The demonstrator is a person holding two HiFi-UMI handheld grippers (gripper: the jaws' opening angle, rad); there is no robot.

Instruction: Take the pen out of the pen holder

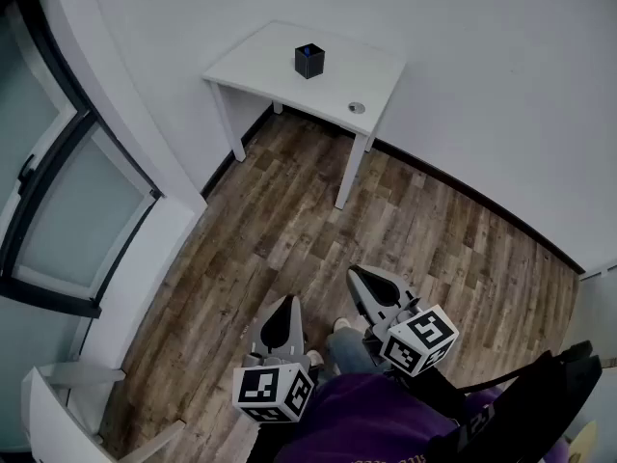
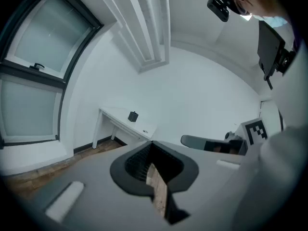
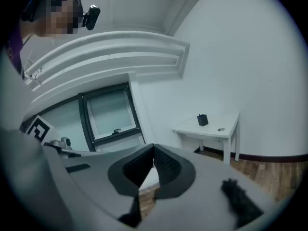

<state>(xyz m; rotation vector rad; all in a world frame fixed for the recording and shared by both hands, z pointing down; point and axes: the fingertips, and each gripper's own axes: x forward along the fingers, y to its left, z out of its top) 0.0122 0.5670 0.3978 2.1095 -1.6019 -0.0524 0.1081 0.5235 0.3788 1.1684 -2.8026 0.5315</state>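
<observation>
A black square pen holder (image 1: 308,61) stands on a small white table (image 1: 270,61) against the far wall. Something bluish glints in its mouth, but I cannot make out a pen. Both grippers hang far from it, over the wooden floor near the person's legs. My left gripper (image 1: 287,300) and my right gripper (image 1: 355,271) are shut and empty, with their jaws meeting at the tips. The left gripper view shows its shut tips (image 2: 152,143) and the holder (image 2: 133,116) far off. The holder (image 3: 202,120) is just as distant in the right gripper view, beyond shut tips (image 3: 154,147).
A small round disc (image 1: 357,107) lies near the table's right front edge. A tall window (image 1: 67,210) fills the left wall. White furniture (image 1: 58,403) stands at the lower left and a black bag (image 1: 540,394) at the lower right. Wooden floor (image 1: 318,230) lies between me and the table.
</observation>
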